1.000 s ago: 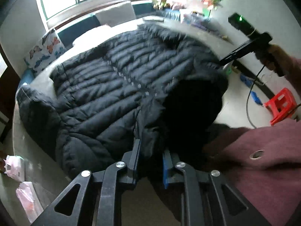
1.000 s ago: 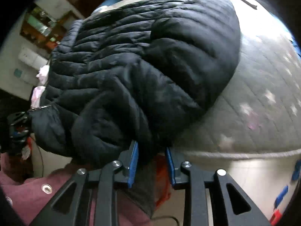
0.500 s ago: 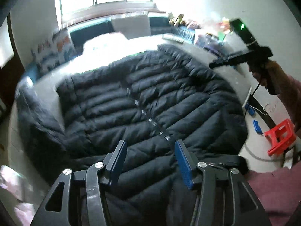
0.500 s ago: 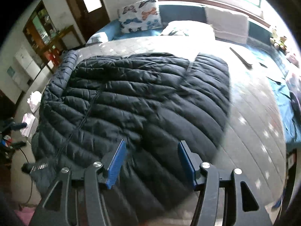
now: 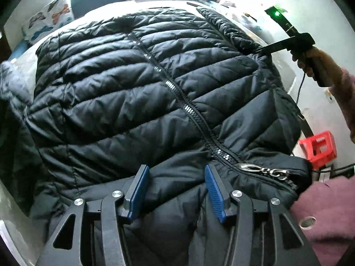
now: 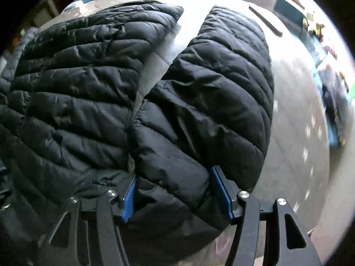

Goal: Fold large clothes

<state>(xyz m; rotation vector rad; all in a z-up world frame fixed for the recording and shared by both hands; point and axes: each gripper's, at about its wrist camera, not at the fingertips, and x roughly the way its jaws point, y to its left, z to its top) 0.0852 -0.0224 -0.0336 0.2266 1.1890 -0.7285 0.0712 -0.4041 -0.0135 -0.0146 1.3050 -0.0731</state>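
Note:
A large black quilted puffer jacket [image 5: 137, 93] lies spread front-up on a grey bed, its zipper [image 5: 177, 102] running down the middle to a metal pull [image 5: 261, 170]. My left gripper [image 5: 175, 190] is open, its blue pads either side of the jacket's near collar edge. My right gripper [image 6: 175, 190] is open with the right sleeve [image 6: 210, 102] between its pads. It also shows in the left wrist view [image 5: 286, 42], at the jacket's right shoulder. The sleeve lies apart from the jacket body [image 6: 77, 84].
The grey mattress [image 6: 295, 115] extends to the right of the sleeve. Patterned pillows [image 5: 48, 22] and a window ledge are at the bed's far end. A red plastic stool [image 5: 317, 146] stands on the floor at right. My maroon sleeve [image 5: 324, 219] is at lower right.
Both grippers let go of the jacket and opened a second ago, lifted back, and have now come down low against the jacket, left at the collar, right around the sleeve.

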